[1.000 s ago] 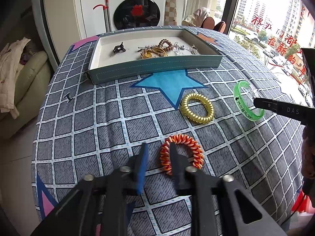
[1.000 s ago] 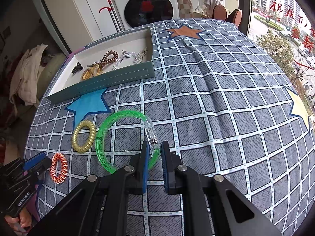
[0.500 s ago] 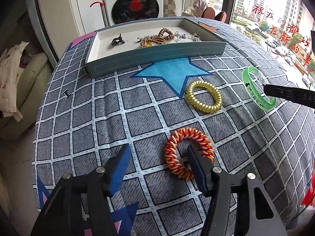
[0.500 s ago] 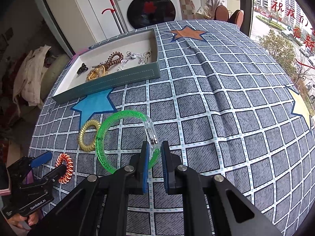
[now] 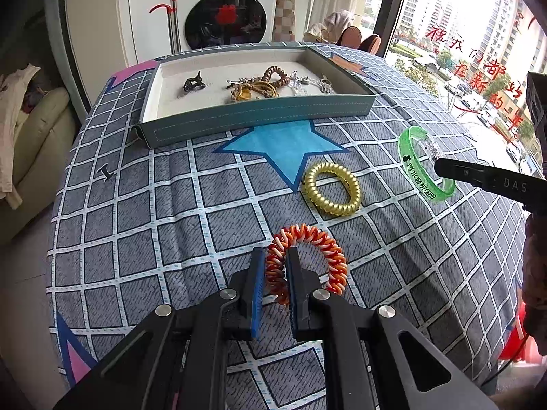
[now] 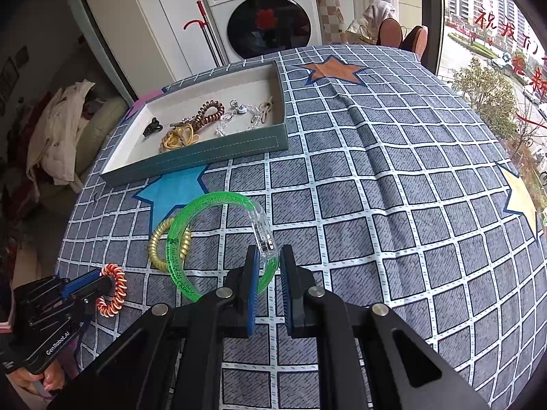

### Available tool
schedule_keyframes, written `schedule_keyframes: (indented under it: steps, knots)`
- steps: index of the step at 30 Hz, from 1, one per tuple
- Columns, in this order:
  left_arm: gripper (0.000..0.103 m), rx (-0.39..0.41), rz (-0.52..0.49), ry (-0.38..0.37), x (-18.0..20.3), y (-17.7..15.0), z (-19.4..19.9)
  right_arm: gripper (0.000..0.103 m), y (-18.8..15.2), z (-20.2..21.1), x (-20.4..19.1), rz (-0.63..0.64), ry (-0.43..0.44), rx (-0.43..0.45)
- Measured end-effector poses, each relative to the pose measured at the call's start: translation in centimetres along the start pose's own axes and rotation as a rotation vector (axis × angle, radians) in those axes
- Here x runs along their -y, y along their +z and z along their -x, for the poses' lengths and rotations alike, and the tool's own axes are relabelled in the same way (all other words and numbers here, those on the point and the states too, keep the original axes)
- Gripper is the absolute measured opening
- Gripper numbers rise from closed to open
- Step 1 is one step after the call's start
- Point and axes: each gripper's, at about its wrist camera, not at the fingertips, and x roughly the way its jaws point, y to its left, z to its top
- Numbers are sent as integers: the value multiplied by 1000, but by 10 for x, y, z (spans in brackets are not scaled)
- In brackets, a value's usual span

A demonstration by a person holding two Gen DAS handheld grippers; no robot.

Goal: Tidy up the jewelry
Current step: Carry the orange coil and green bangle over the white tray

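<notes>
The left gripper has its jaws closed narrowly on the near left side of an orange-and-white spiral hair tie, whose far side loops out to the right of the jaws over the checked tablecloth. Ahead and slightly right of them lies a gold spiral hair tie. The right gripper pinches a green bangle between its jaws by the clear clasp; the ring extends left of them, lifted and overlapping the gold tie. Far ahead sits the jewelry tray.
</notes>
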Motion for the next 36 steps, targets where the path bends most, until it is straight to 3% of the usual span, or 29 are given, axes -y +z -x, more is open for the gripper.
schedule_keyframes:
  steps: [17, 30, 36]
  knots:
    - [32, 115, 10, 21, -15, 46, 21, 13, 43, 13, -20, 32, 41, 48]
    - [32, 200, 43, 64, -43, 113, 17, 13, 107, 1, -46, 81, 62, 88]
    - [32, 197, 41, 87, -54, 146, -2, 13, 135, -19, -55, 96, 53, 84]
